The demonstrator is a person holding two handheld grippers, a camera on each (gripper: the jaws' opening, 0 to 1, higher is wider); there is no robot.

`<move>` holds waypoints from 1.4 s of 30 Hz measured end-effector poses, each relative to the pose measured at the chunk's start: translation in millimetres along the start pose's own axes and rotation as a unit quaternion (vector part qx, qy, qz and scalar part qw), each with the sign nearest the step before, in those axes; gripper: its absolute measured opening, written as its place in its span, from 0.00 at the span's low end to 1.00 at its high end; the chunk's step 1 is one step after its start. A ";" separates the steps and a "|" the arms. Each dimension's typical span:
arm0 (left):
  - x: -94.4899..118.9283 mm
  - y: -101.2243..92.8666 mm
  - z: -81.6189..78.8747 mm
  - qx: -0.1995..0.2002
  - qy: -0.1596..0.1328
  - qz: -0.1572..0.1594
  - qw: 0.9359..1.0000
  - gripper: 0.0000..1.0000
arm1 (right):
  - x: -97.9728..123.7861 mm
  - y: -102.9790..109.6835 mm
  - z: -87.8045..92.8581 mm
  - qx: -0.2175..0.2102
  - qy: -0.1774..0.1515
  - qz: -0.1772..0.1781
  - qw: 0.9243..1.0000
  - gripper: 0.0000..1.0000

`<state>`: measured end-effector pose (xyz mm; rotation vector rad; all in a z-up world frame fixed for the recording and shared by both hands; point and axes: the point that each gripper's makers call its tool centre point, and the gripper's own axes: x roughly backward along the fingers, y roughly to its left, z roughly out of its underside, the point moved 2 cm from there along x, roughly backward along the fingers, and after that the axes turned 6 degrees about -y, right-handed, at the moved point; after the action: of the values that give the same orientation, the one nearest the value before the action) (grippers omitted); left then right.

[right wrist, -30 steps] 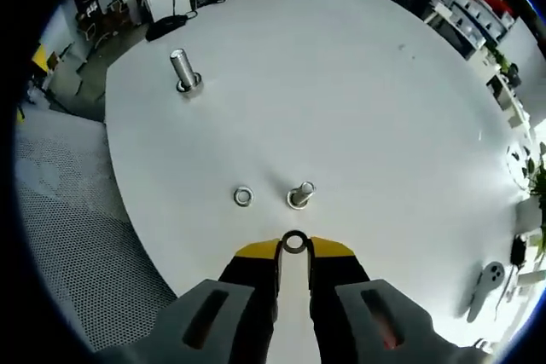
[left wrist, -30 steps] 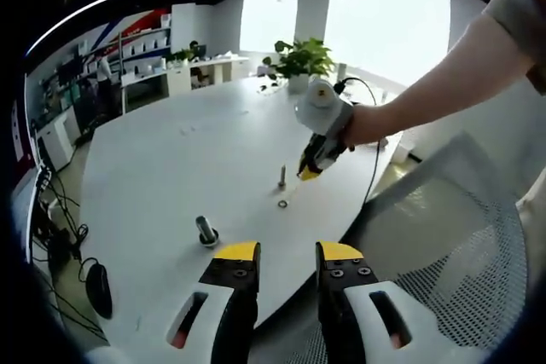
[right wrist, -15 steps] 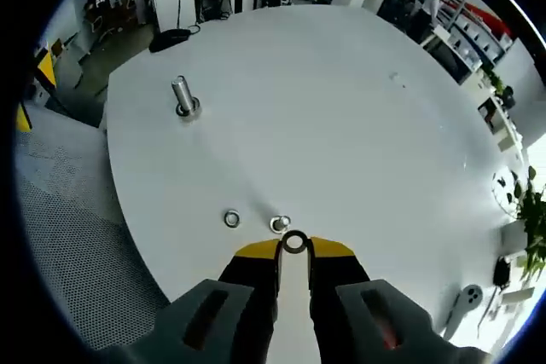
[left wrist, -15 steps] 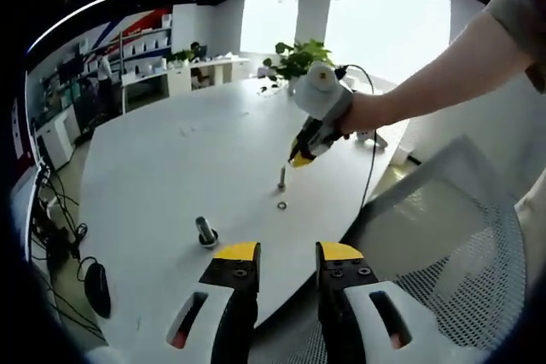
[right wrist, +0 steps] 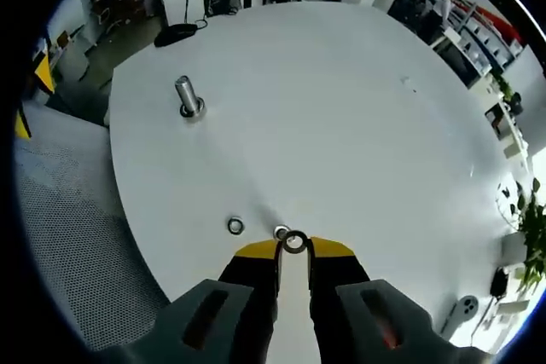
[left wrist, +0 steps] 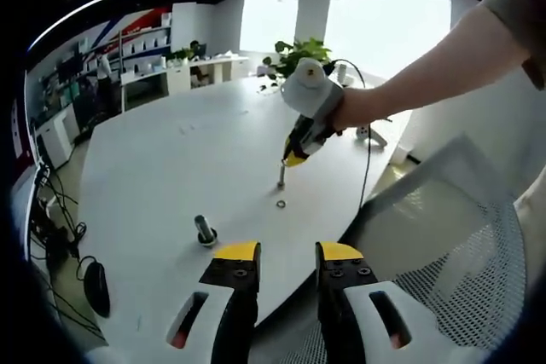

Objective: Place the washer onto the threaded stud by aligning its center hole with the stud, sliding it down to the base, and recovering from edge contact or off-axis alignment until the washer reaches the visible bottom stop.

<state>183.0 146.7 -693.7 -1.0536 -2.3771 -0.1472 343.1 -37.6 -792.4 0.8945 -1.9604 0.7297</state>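
On a round white table (right wrist: 358,125), a larger bolt (right wrist: 187,96) stands upright at the far left of the right gripper view, well apart from the action. Nearer the table's edge lies a loose washer (right wrist: 235,226), flat on the surface, just beside the small threaded stud (right wrist: 281,233). The right gripper (right wrist: 294,249) pinches a second washer, the held washer (right wrist: 295,241), between its nearly closed yellow-tipped jaws, the ring poised right at the stud's top, slightly to its right. In the left gripper view, the left gripper (left wrist: 287,252) hangs over the table's near edge, jaws narrowly parted and holding nothing, while a person's hand (left wrist: 354,108) steers the other tool down onto the stud.
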 end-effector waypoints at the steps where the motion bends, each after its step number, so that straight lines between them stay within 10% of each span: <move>1: 0.0 0.2 0.1 0.000 0.000 0.000 1.000 0.24 | -0.5 0.7 -0.6 0.001 0.002 -0.002 1.000 0.14; 42: 0.0 5.8 3.7 0.016 0.007 -0.012 1.000 0.23 | -47.8 8.7 16.1 0.007 0.065 -0.037 0.997 0.14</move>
<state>185.6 151.8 -697.5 -1.0072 -2.3718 -0.1240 347.7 -29.8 -842.7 0.8996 -1.8003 0.7415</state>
